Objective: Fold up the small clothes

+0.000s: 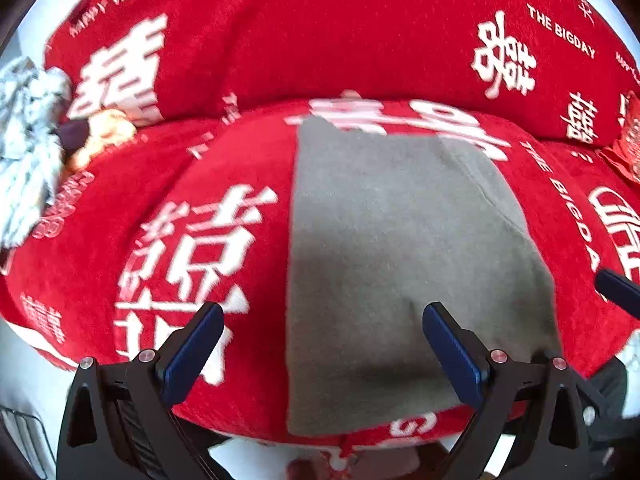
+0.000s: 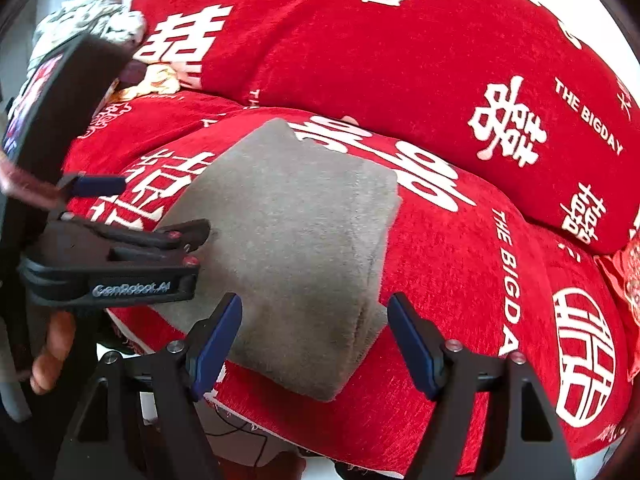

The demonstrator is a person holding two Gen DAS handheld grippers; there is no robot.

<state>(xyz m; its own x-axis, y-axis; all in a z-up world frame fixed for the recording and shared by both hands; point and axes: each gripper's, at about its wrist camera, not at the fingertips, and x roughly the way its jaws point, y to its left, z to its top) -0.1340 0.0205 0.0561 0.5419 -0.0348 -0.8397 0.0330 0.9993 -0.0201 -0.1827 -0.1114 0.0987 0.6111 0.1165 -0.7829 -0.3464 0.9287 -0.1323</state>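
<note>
A grey folded garment (image 1: 400,240) lies flat on the red seat cushion (image 1: 180,184). Seen from the right wrist, the garment (image 2: 288,220) has its thick folded edge on the right. My left gripper (image 1: 322,312) hovers open over the garment's left edge, one pad over the red cover and the other over the grey cloth. It also shows side-on as the left gripper (image 2: 160,208), held by a hand (image 2: 52,352). My right gripper (image 2: 315,304) stands wide open above the garment's near right corner; its pads do not press the cloth. One right finger (image 1: 616,288) shows at the frame edge.
A red back cushion (image 2: 400,60) with white lettering rises behind the seat. A pile of pale clothes (image 1: 24,140) and an orange-yellow item (image 1: 104,128) lie at the far left. A red patterned packet (image 2: 628,272) sits at the right. The seat's front edge drops to a white floor (image 2: 132,400).
</note>
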